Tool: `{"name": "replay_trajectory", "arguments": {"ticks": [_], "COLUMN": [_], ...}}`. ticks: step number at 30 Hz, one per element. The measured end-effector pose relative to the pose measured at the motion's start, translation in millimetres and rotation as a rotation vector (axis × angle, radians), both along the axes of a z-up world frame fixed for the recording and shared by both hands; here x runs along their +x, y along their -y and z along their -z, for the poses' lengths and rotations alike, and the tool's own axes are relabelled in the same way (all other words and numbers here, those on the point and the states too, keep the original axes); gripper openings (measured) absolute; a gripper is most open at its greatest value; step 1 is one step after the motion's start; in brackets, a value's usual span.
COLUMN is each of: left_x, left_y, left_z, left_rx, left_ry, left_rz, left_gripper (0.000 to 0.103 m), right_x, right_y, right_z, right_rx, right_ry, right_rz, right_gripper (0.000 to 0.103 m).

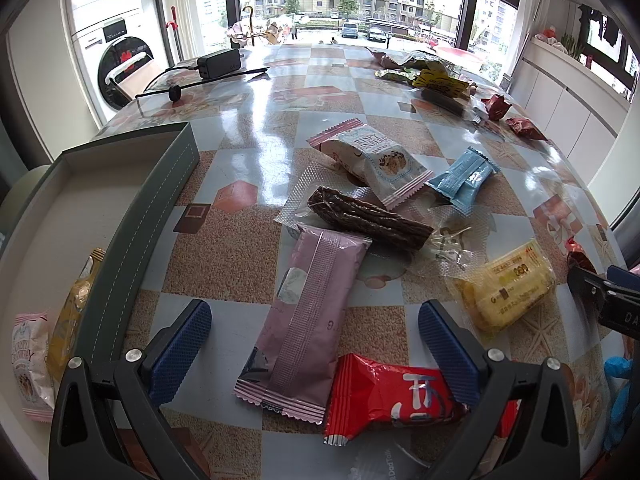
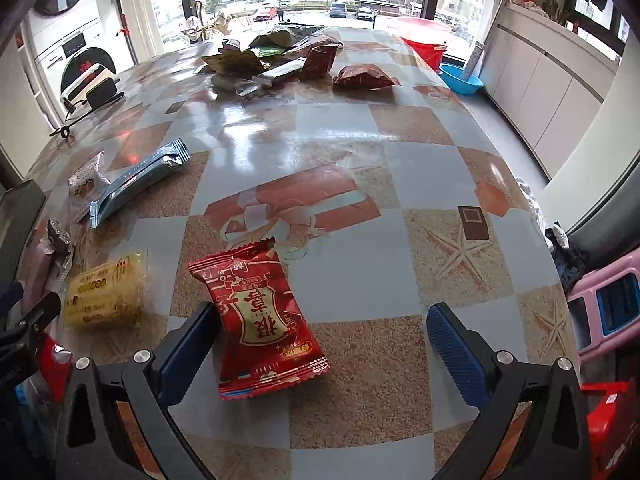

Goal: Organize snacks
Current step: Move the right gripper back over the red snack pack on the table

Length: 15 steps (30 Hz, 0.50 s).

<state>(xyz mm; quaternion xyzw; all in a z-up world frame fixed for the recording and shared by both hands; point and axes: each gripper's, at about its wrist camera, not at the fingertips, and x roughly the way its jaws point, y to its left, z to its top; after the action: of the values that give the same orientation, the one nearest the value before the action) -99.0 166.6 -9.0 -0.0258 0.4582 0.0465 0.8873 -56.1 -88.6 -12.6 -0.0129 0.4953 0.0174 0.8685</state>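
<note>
Left wrist view: the left gripper (image 1: 314,350) hangs wide open over the table (image 1: 248,128), its fingers either side of a pink packet (image 1: 304,316) and a red pack (image 1: 384,396); a grey box (image 1: 132,216) at the left holds two snacks, perhaps more out of frame; right wrist view: the right gripper (image 2: 320,354) is open too, its left finger (image 2: 188,352) touching a red pouch (image 2: 260,320); a yellow pack (image 2: 106,290) lies just beside.

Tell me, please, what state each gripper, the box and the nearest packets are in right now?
Left gripper: open, astride the pink packet.
Right gripper: open, around the red packet.
Grey box: open, snacks inside.
Yellow packet: sealed, flat on table.
</note>
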Motion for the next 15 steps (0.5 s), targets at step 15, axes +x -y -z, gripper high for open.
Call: {"name": "replay_trajectory", "arguments": {"ticks": [15], "left_x": [-0.3], "left_y": [0.1], "left_z": [-0.2], "left_rx": [0.001], "left_ry": [0.001], "left_rz": [0.0], "left_gripper": [0.103], "right_x": [0.0], "right_y": [-1.3], "right_z": [0.3], "right_rx": [0.0], "right_ry": [0.036], "right_rz": [0.018], "right_gripper": [0.103]}}
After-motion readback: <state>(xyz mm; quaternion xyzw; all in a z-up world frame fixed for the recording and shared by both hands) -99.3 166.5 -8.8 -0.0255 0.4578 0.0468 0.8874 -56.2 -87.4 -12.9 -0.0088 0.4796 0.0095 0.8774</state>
